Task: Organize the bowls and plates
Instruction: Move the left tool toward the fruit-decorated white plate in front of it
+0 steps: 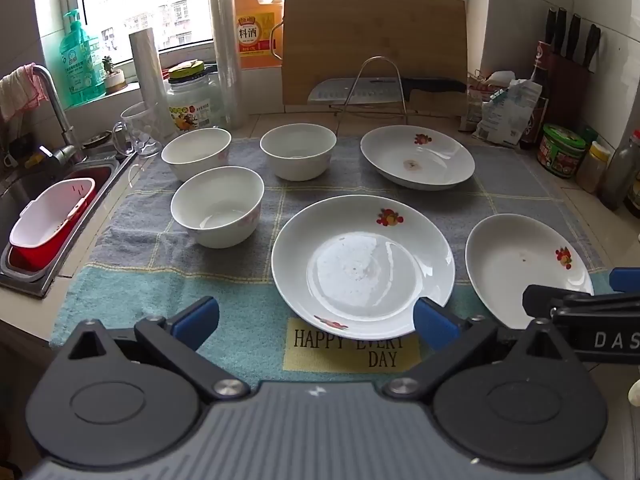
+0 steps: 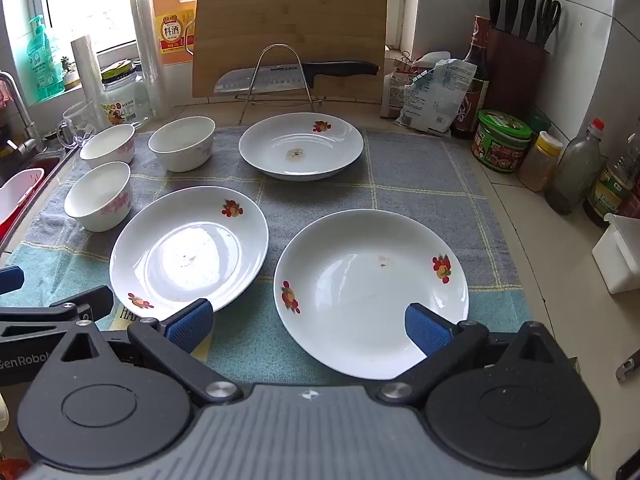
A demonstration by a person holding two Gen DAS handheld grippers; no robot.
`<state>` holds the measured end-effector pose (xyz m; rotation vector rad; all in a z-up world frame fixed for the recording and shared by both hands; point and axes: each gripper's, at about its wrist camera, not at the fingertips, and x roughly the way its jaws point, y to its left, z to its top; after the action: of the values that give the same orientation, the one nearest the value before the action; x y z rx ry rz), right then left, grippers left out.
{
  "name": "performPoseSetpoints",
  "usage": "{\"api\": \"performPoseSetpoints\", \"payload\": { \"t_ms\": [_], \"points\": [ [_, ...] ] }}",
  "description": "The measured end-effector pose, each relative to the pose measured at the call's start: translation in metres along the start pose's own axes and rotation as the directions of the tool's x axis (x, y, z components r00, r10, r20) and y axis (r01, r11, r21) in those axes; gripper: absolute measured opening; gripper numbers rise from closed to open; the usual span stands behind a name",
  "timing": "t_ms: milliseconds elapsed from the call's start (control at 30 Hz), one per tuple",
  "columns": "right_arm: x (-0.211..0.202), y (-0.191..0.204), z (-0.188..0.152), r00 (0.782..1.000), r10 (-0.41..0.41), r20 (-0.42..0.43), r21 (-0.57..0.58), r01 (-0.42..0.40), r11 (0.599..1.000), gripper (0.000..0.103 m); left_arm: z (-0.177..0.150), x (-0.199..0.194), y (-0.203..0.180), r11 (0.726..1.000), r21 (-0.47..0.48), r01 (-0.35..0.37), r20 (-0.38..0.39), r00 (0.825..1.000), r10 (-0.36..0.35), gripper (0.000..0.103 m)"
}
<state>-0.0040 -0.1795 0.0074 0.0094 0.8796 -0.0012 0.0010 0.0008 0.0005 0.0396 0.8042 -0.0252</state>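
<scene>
Three white plates with fruit prints and three white bowls sit apart on a checked towel (image 1: 132, 200). In the left wrist view the near plate (image 1: 362, 266) lies centre, the far plate (image 1: 417, 158) at 1 o'clock from it, the right plate (image 2: 370, 292) at 3 o'clock. The bowls cluster at 10 o'clock: front bowl (image 1: 217, 206), left bowl (image 1: 196, 153), back bowl (image 1: 298, 151). The left gripper (image 1: 316, 320) and right gripper (image 2: 308, 324) both hover with jaws wide, holding nothing. A cutting board (image 1: 374, 40) and cleaver (image 1: 384, 89) stand at 12 o'clock
</scene>
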Motion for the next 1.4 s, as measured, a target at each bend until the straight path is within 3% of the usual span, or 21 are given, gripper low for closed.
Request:
{"api": "performPoseSetpoints", "payload": {
  "t_ms": [1400],
  "points": [
    [-0.0063,-0.0005,0.0048,1.000,0.001,0.021,0.000,-0.001,1.000,0.103,0.0023,-0.0057,-0.0034,1.000,0.003,-0.014,0.022,1.000,0.014,0.102]
  ]
}}
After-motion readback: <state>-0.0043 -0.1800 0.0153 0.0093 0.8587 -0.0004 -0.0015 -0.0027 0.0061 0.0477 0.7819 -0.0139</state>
